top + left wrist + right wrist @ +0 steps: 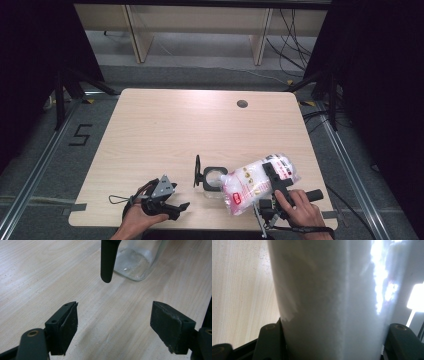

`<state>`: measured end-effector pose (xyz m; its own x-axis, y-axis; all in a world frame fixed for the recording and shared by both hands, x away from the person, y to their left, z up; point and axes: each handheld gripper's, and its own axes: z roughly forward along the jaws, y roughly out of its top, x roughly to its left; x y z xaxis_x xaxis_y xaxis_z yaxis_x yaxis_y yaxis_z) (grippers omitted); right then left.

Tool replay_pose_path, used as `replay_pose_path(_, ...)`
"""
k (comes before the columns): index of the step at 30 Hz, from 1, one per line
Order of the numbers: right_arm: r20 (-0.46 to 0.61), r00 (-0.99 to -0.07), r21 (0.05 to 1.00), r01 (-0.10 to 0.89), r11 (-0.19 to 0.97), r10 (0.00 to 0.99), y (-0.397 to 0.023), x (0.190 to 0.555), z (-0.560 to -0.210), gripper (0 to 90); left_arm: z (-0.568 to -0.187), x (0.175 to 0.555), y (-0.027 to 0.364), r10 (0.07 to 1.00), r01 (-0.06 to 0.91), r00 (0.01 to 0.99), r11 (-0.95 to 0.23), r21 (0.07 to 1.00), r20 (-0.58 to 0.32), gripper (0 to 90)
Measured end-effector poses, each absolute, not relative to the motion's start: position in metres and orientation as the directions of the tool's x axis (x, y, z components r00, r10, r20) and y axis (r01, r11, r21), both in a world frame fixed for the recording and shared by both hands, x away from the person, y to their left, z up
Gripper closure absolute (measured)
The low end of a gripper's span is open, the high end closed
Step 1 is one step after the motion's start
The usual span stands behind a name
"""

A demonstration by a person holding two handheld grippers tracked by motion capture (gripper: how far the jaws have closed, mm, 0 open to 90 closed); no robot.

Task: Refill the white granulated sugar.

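Bag (252,182) of white granules, clear plastic with red print, lies tilted at about 5 o'clock on the table (165,130), near its front edge. Its lower end points toward 7 o'clock, over a glass jar (214,181) just beside it at 9 o'clock. The right gripper (274,172) clamps the bag across its middle; in the right gripper view the bag (329,300) sits between both jaws, which press its sides. The right hand (302,210) grips the handle at the table's front edge.

The jar has a black collar, and its black lid (197,171) stands swung open on the jar's 9 o'clock side. In the left gripper view the jar's base (136,261) rests on the wood and the lid (108,260) hangs before it.

The left gripper (181,207), at 7 o'clock, has jaws spread wide, holding nothing, aimed at the jar. The left hand (137,217) holds it.
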<state>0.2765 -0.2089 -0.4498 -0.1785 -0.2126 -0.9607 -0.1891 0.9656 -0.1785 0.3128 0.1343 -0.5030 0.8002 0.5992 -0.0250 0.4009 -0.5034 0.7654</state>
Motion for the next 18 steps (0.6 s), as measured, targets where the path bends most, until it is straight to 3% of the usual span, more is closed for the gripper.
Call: replay_pose_path(18, -0.958, -0.147, -0.216, -0.197, 0.956, -0.246, -0.2085, 0.2762, -0.449, 41.8, -0.5027, 0.3126, 0.1345, 0.601, 0.401, 0.799, -0.502, 0.766, -0.025, 21.7)
